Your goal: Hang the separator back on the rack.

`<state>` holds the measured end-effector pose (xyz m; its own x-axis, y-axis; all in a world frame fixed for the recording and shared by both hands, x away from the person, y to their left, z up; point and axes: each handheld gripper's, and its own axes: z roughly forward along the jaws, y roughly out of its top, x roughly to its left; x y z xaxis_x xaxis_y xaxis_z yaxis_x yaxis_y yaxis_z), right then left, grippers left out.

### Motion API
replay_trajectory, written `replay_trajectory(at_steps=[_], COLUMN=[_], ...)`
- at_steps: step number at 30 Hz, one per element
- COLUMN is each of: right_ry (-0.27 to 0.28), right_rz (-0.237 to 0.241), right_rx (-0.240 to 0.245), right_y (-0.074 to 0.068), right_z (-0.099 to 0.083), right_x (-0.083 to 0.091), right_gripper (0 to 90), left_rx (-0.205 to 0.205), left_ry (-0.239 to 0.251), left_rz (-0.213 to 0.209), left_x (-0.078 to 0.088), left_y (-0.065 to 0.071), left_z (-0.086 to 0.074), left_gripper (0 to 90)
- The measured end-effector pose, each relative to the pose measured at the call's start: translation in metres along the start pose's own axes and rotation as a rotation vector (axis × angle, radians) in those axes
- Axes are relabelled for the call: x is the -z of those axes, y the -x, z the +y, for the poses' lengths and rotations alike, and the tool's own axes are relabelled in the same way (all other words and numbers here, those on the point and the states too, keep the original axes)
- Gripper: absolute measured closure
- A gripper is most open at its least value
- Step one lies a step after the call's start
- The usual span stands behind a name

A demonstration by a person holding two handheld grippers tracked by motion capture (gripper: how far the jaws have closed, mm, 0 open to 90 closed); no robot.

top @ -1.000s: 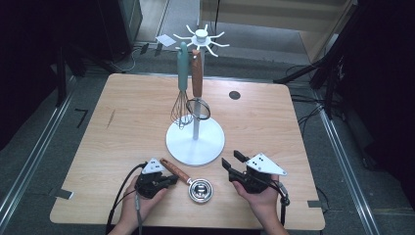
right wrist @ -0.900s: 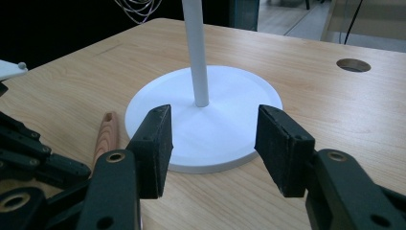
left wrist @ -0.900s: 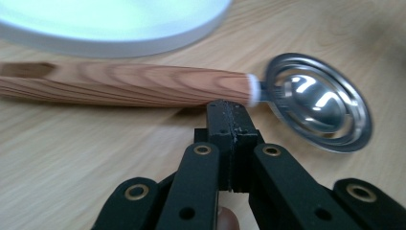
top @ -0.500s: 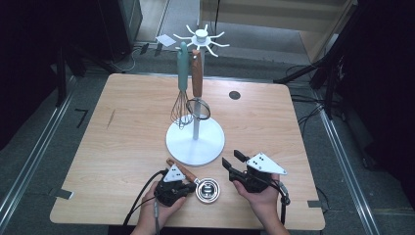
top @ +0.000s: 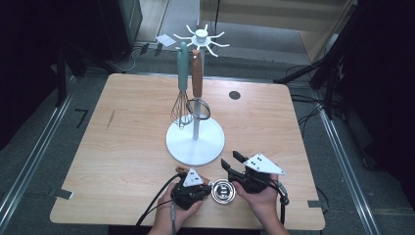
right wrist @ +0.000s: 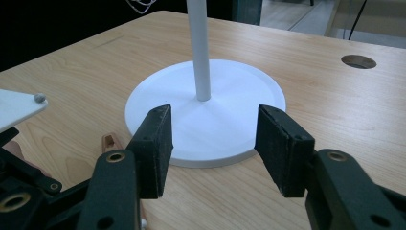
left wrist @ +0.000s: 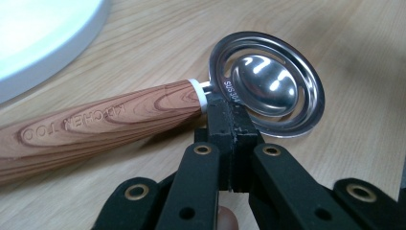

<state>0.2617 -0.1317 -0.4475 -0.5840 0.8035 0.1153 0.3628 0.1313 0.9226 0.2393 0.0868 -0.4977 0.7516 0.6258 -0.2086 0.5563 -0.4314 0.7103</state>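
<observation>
High view. Wooden table [top: 127, 147], with a round dark hole [top: 235, 95] towards its far right. White utensil stand [top: 195, 142]: round base, upright pole, spoked top. Hanging from the spokes: a whisk with a teal handle [top: 182, 88] and a wood-handled utensil [top: 197, 83] with a wire ring at its lower end, the two just beside each other. Left gripper [top: 204, 188], held in the person's left hand [top: 173, 215] at the near edge, sits just in front of the stand base; a steel separator head [top: 223, 191] lies on the table immediately to this gripper's right, between the two grippers. Right gripper [top: 231, 161], in the right hand [top: 262, 198], points towards the stand base, its jaws spread. Cables trail off the near edge.

Left gripper view. Left gripper [left wrist: 233, 129]: jaws pressed together on the thin metal neck where the wood-grain handle [left wrist: 95, 127] meets the slotted steel head [left wrist: 268, 91]. Handle lettered "KITCHEN TOOL", running off to the jaws' left; head lies ahead and right of the jaws. Tool rests on the table. White stand base [left wrist: 43, 38] at upper left.

Right gripper view. Right gripper [right wrist: 213, 143]: jaws wide apart, nothing between them. Stand base [right wrist: 206, 110] and pole [right wrist: 198, 43] directly ahead. Left gripper's grey plate [right wrist: 16, 108] at far left.
</observation>
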Motion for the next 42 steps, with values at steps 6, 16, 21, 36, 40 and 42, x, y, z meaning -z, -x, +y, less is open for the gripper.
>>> replay_trajectory(at_steps=[6, 16, 21, 36, 40, 42], right_ry=[-0.015, -0.064, -0.098, -0.097, -0.115, -0.121], right_rz=[0.018, 0.057, 0.089, 0.174, 0.18, 0.175], right_rx=[0.01, 0.043, 0.06, 0.129, 0.143, 0.144], right_y=[-0.002, -0.009, -0.011, -0.01, -0.011, -0.011], right_z=[-0.001, -0.003, -0.006, -0.007, -0.01, -0.012], right_x=[-0.002, -0.009, -0.014, -0.016, -0.016, -0.016], right_gripper=[48.7, 49.0, 49.2, 66.9, 70.8, 71.3], left_rx=[0.009, 0.128, 0.174, 0.169, 0.165, 0.165], left_ry=[0.068, 0.128, 0.105, 0.069, 0.067, 0.065], left_rz=[0.028, 0.168, 0.163, 0.156, 0.156, 0.15], left_x=[0.036, 0.069, 0.062, 0.05, 0.05, 0.049], left_y=[-0.022, -0.093, -0.108, -0.103, -0.102, -0.101], left_z=[-0.004, -0.012, -0.013, -0.01, -0.01, -0.01], left_gripper=[90.0, 90.0, 90.0, 90.0, 90.0, 90.0])
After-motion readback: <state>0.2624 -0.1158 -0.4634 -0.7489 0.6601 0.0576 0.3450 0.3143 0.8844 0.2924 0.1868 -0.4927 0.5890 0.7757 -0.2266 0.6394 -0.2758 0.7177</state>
